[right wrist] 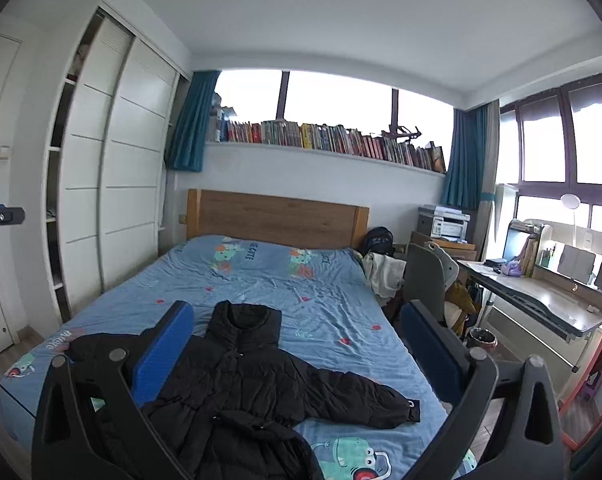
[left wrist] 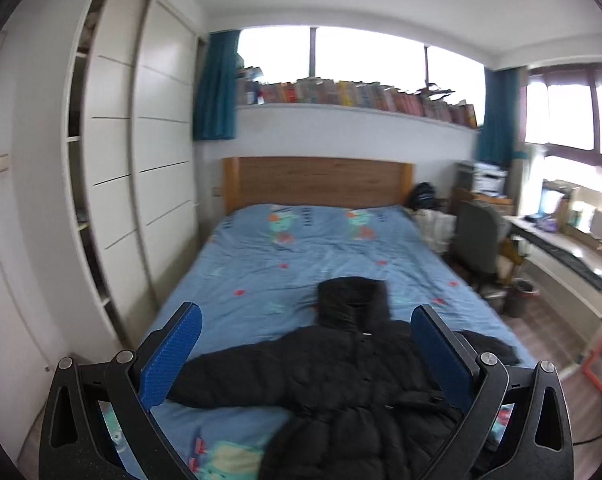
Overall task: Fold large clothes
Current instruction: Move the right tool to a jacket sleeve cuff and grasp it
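Observation:
A black puffer jacket [left wrist: 341, 392] lies spread face up on the blue bedsheet [left wrist: 261, 264], hood toward the headboard, both sleeves out to the sides. It also shows in the right wrist view [right wrist: 245, 384]. My left gripper [left wrist: 307, 316] is open and empty, held above the near part of the jacket. My right gripper [right wrist: 297, 312] is open and empty, above the jacket's right side, with the right sleeve [right wrist: 365, 400] between its fingers in view.
White wardrobe [left wrist: 141, 160] runs along the bed's left side. A wooden headboard [right wrist: 277, 216] stands at the far end. A grey chair [right wrist: 429, 280], desk [right wrist: 541, 304] and bin [right wrist: 481, 338] stand to the right of the bed.

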A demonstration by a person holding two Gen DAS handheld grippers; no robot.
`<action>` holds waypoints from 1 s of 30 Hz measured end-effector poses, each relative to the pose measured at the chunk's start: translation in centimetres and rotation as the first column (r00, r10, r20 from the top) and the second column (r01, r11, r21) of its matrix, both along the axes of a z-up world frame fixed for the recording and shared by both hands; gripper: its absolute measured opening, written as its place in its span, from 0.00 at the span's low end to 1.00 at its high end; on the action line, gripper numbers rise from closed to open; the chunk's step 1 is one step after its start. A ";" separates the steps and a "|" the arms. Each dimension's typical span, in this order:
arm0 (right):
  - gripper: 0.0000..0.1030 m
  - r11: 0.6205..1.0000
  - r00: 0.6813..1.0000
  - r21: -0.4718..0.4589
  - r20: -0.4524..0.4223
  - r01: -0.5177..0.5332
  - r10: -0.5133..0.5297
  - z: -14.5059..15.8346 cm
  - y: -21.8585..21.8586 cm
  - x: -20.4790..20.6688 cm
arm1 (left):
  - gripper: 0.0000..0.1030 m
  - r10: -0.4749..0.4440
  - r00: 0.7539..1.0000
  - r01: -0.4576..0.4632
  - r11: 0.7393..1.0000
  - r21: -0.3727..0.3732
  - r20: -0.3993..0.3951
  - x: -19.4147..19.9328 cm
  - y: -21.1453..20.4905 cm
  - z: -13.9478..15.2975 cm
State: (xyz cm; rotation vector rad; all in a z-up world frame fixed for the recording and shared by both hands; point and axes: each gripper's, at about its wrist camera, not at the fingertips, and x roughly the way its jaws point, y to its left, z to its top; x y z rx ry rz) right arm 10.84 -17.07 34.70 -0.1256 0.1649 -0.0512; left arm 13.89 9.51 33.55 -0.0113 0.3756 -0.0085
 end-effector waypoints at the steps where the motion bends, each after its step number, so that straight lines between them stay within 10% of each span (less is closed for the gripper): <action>1: 1.00 1.000 1.000 0.007 -0.017 0.008 -0.008 -0.7 -0.4 1.6 | 0.99 0.030 0.999 -0.030 1.000 0.005 -0.014 1.8 0.4 -0.7; 11: 1.00 0.981 0.962 0.105 -0.240 0.162 -0.133 -10.6 -8.7 18.4 | 0.99 0.243 0.952 -0.235 0.970 0.065 -0.185 19.1 4.2 -9.5; 18: 1.00 0.925 0.872 0.217 -0.451 0.312 -0.189 -24.3 -17.9 27.9 | 0.99 0.274 0.917 -0.278 0.960 0.028 -0.289 26.9 5.6 -17.1; 30: 1.00 0.639 0.790 0.544 -0.589 0.543 -0.169 -43.8 -32.0 31.8 | 0.99 0.315 0.838 -0.321 0.945 0.063 -0.446 31.1 6.1 -29.7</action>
